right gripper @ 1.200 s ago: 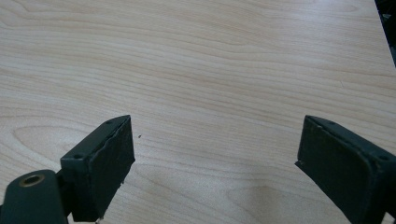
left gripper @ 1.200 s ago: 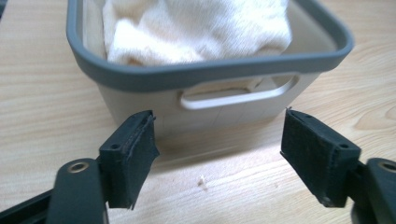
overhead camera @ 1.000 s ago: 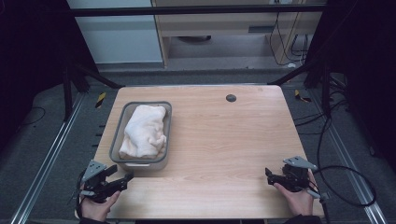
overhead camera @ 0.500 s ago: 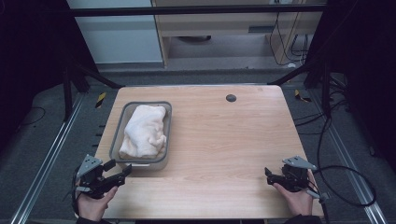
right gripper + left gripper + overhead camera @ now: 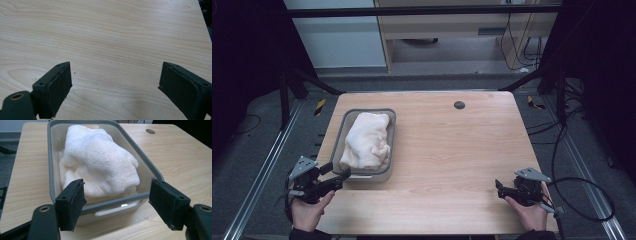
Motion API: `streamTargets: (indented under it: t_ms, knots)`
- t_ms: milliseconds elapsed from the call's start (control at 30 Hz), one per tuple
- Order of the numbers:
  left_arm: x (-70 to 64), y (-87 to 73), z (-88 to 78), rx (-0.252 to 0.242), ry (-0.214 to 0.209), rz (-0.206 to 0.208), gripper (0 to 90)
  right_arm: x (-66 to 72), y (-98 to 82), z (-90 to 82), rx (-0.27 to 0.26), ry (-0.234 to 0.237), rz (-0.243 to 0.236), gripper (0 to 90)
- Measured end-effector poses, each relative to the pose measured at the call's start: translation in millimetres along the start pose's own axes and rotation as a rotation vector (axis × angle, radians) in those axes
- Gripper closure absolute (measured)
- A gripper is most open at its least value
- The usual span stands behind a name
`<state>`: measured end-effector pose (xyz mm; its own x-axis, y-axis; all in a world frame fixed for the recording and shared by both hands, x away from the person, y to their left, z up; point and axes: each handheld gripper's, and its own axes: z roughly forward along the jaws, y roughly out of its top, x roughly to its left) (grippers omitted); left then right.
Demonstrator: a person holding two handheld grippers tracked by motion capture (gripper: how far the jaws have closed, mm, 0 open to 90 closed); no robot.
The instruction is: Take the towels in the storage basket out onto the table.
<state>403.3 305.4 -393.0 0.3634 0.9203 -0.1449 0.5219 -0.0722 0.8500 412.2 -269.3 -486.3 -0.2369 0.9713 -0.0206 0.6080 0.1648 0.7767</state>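
A grey plastic bin [image 5: 339, 136] stands on the left half of the wooden table [image 5: 452, 150], with a crumpled white towel [image 5: 366, 140] heaped inside it. My left gripper [image 5: 337, 171] is open at the bin's near end, jaws level with its short wall. In the left gripper view the bin's near wall and handle slot [image 5: 117, 208] sit just beyond my left gripper [image 5: 120, 203], and the towel [image 5: 100, 167] rises above the rim [image 5: 52, 170]. My right gripper [image 5: 498, 189] hovers open over bare wood at the near right. Nothing lies between the pads of my right gripper [image 5: 115, 87].
A small dark round grommet [image 5: 459, 105] is set in the table near its far edge. Black cables [image 5: 577, 195] trail off the right side of the table. Metal frame rails run along the floor on both sides.
My left gripper has moved forward and slightly right, up to the bin's near end. The right gripper, the bin and the towel have stayed put.
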Motion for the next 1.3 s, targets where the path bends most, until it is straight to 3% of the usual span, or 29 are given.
streamTargets:
  t_ms: [300, 667, 1067, 1300]
  knots:
    - [2.9, 22.2, 3.0, 0.009, 0.009, 0.001, 28.1, -0.6, -0.6, 0.9, 0.007, -0.007, -0.006, 10.7]
    - [-4.9, 53.3, 16.4, 0.053, 0.009, 0.055, 26.8, -1.2, -0.4, 1.7, 0.011, -0.007, -0.011, 10.5]
    - [-6.8, 74.2, 35.8, 0.117, -0.002, 0.067, 24.6, -2.5, -0.1, 2.4, 0.012, -0.003, -0.012, 10.3]
    - [-6.6, 82.3, 46.4, 0.153, 0.013, 0.072, 23.6, -3.0, 0.2, 2.9, 0.015, 0.001, -0.010, 10.1]
